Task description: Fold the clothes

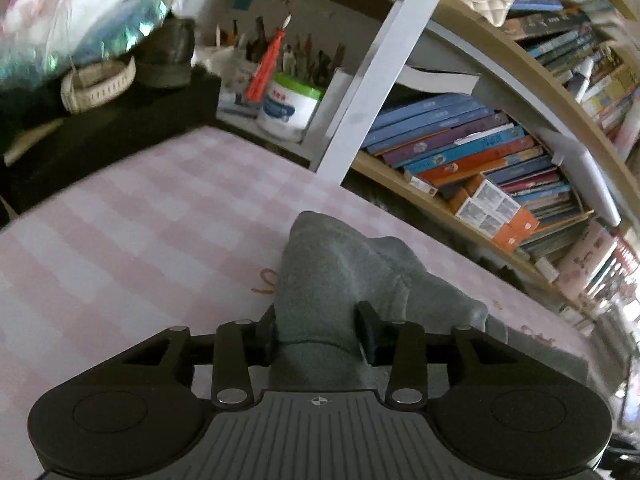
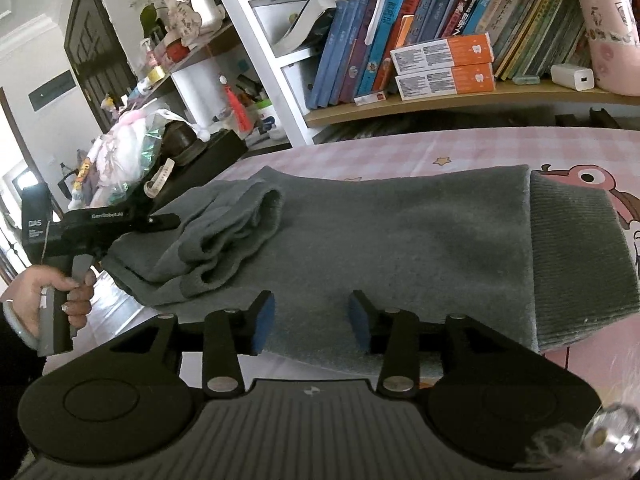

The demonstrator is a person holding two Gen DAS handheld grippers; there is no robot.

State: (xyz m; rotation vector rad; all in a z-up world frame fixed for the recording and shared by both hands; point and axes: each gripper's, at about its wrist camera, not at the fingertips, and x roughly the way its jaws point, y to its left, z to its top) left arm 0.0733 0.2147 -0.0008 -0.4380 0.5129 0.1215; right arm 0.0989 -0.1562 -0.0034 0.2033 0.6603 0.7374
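A grey knit sweater point(image 2: 380, 232) lies across the pink checked table point(image 2: 460, 148), its ribbed hem point(image 2: 580, 264) at the right and a sleeve bunched on its left part point(image 2: 232, 228). My left gripper point(image 1: 316, 334) is shut on a bunch of the sweater point(image 1: 320, 280) and holds it a little above the table point(image 1: 120, 240). In the right wrist view the left gripper point(image 2: 132, 224) sits at the sweater's left end, held by a hand. My right gripper point(image 2: 312, 320) is open, its jaws over the sweater's near edge, gripping nothing.
A bookshelf with leaning books point(image 2: 400, 40) and orange boxes point(image 2: 444, 68) stands right behind the table. A black box point(image 1: 100, 136) with a basket point(image 1: 96, 84), bags and jars sits at the table's far left end. A white shelf post point(image 1: 376, 64) rises behind.
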